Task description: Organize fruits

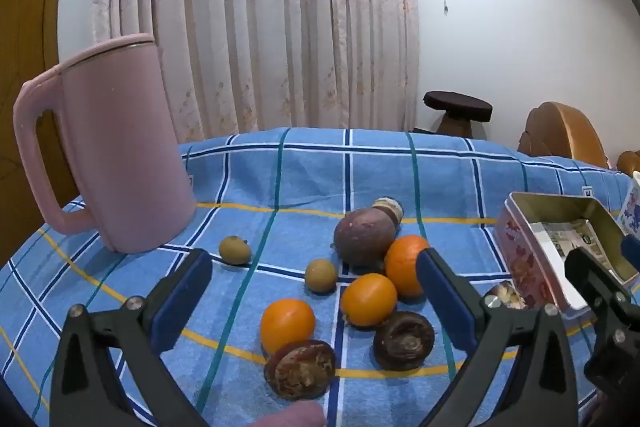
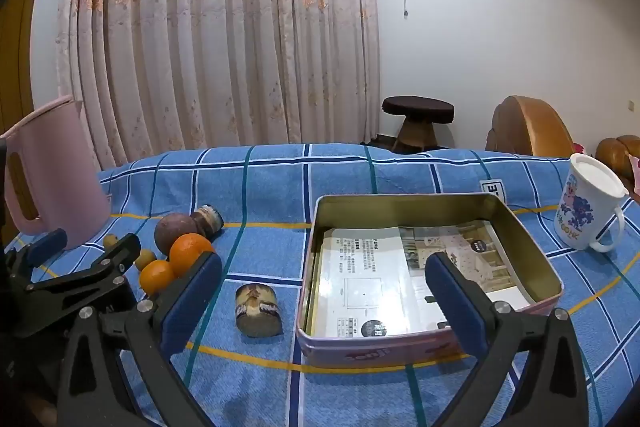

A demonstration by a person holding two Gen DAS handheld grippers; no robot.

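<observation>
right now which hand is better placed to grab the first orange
Left. Its open tool sits right over the fruit pile, with the nearest orange between its fingers. The right tool is open too, but faces the tin, with the fruit off to its side.

Left gripper (image 1: 314, 281): black plastic frame, triangular cutouts, silver screws, blue padded fingers (image 1: 182, 301). Right gripper (image 2: 324, 291): same build, black arms, blue pads (image 2: 456, 307), round silver bolts.

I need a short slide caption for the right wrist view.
Open right gripper hovers before a tin box on a blue checked cloth.
</observation>
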